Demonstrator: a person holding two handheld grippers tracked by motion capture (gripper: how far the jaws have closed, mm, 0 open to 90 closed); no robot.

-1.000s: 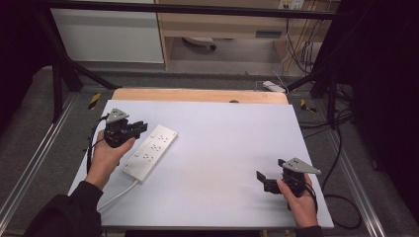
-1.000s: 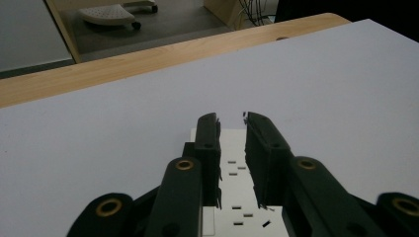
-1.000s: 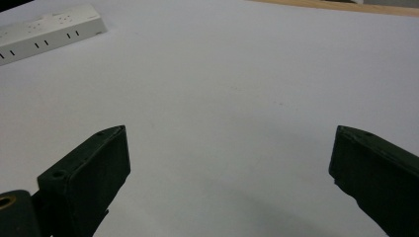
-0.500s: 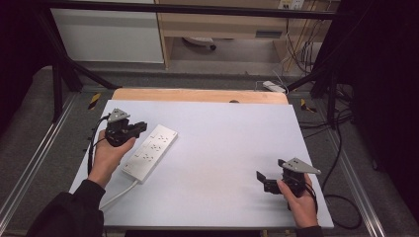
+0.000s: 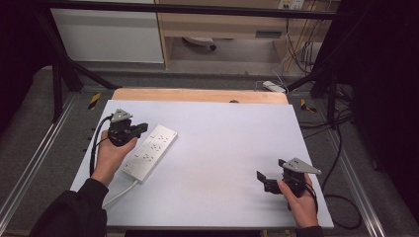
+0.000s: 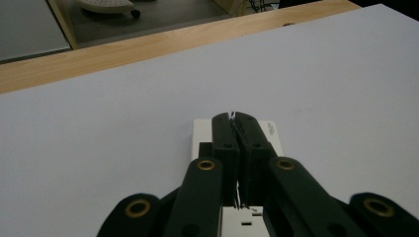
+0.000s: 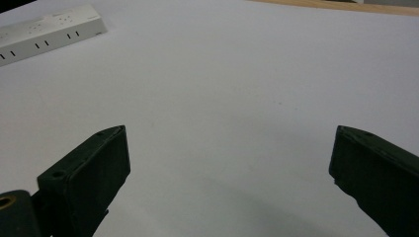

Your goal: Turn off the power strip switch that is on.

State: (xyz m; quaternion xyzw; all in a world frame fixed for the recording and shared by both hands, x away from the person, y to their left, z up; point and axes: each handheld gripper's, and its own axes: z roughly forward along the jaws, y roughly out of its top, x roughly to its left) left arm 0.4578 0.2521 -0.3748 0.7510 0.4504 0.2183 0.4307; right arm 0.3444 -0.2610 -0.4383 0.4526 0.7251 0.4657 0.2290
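Note:
A white power strip (image 5: 149, 152) lies slantwise on the left part of the white table (image 5: 222, 138), and its white cord (image 5: 118, 193) runs off toward the front edge. My left gripper (image 5: 142, 129) is held just over the strip's far left side, jaws pressed together. In the left gripper view the shut jaws (image 6: 233, 118) cover most of the power strip (image 6: 271, 132), with nothing visibly between them. My right gripper (image 5: 262, 180) rests near the front right of the table, open. In the right gripper view its jaws (image 7: 230, 143) stand wide apart over bare table, and the power strip (image 7: 49, 29) lies far off at the top left.
A wooden strip (image 5: 197, 95) borders the table's far edge. Black frame bars (image 5: 59, 74) rise at both back corners. Cables (image 5: 341, 148) and a second white power strip (image 5: 273, 87) lie on the floor to the right and behind.

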